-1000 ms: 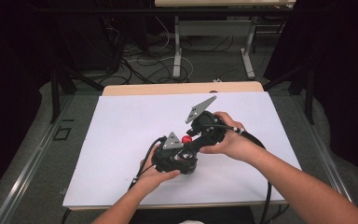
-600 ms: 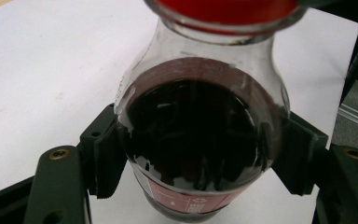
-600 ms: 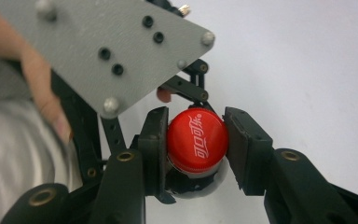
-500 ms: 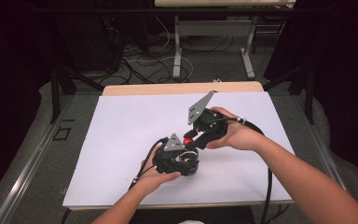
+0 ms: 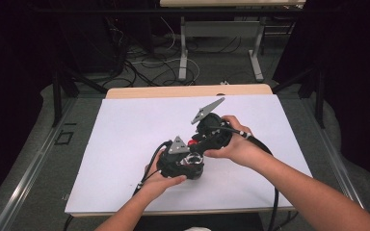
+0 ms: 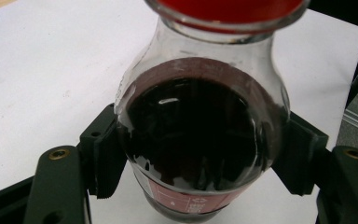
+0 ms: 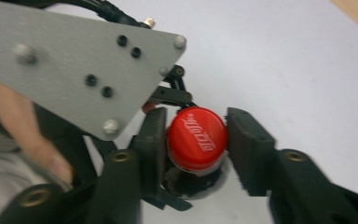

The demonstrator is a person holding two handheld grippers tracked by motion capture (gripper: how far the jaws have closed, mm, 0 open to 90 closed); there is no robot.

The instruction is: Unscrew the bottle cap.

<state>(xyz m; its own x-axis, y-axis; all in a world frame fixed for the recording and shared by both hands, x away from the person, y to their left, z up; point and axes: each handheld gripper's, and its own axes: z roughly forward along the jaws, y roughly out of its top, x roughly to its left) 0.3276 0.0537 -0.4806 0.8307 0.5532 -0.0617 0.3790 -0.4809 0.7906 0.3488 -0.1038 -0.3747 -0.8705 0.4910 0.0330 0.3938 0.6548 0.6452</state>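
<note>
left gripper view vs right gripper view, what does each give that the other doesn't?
Left gripper view: the bottle body side-on, clear glass with dark liquid and a red label band low down, with the left gripper's fingers pressed on both sides of it.

Right gripper view: the red cap top-on with white lettering, set between the right gripper's fingers. One finger touches the cap and the other stands a little off it. Also the grey plate on the left gripper and part of a hand.

Both: the same bottle with its red cap, and the white table surface.
</note>
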